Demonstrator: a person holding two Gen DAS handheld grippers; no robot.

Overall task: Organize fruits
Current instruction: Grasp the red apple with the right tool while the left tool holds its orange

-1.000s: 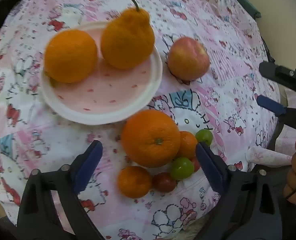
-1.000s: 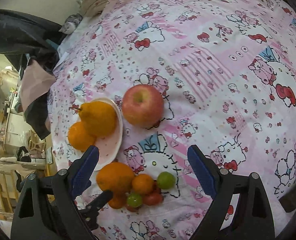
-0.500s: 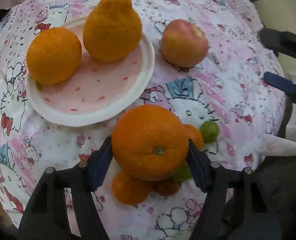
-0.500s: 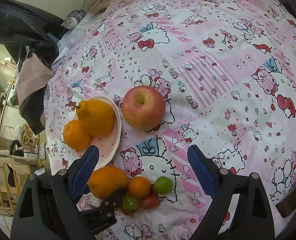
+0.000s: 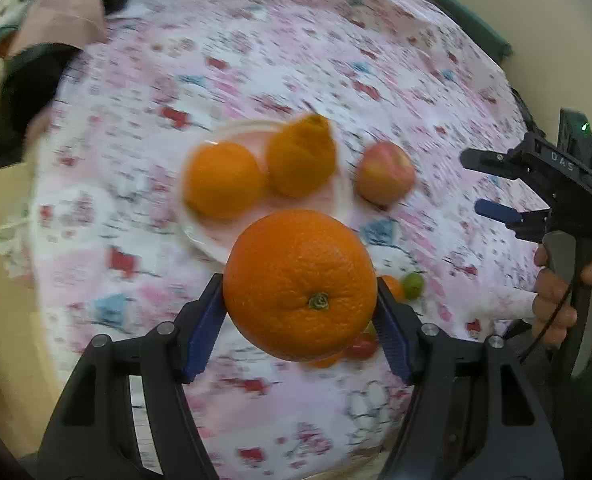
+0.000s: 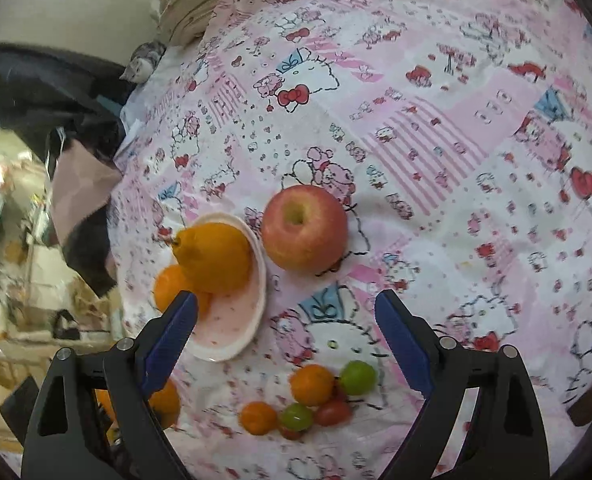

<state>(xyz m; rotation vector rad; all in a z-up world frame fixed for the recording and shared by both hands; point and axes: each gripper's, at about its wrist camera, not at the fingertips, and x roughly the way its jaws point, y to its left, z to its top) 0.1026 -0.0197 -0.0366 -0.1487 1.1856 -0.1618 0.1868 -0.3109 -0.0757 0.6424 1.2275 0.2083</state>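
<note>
Left tongs (image 5: 299, 304): they pinch the big orange (image 5: 299, 284) between the two blue pads, one pad on each side of the fruit. The orange is lifted off the cloth and hangs in front of the plate (image 5: 200, 236), on its near side.
Right tongs (image 6: 286, 328): spread wide and holding nothing. They hover above the cloth, near the front edge of the plate, with the apple (image 6: 304, 227) beyond them.
Plate: white rim, pink inside. It already carries a round orange (image 6: 168, 292) and a bumpy orange fruit with a neck (image 6: 214, 256), which touch each other. The near part of the plate is bare.
Apple: on the cloth just beside the plate, on its right side, not on it.
Small fruits (image 6: 311, 396): a tight cluster of two small oranges, two green ones and some red ones, on the cloth in front of the plate and well apart from the apple.
Surface: a pink cartoon-printed cloth (image 6: 435, 152); I cannot tell if a bed or a bench is under it.
Progress: I judge the task as near the middle. Two fruits are placed and a third is in the air, probably going to the plate. The apple and the small cluster are still to be sorted.
</note>
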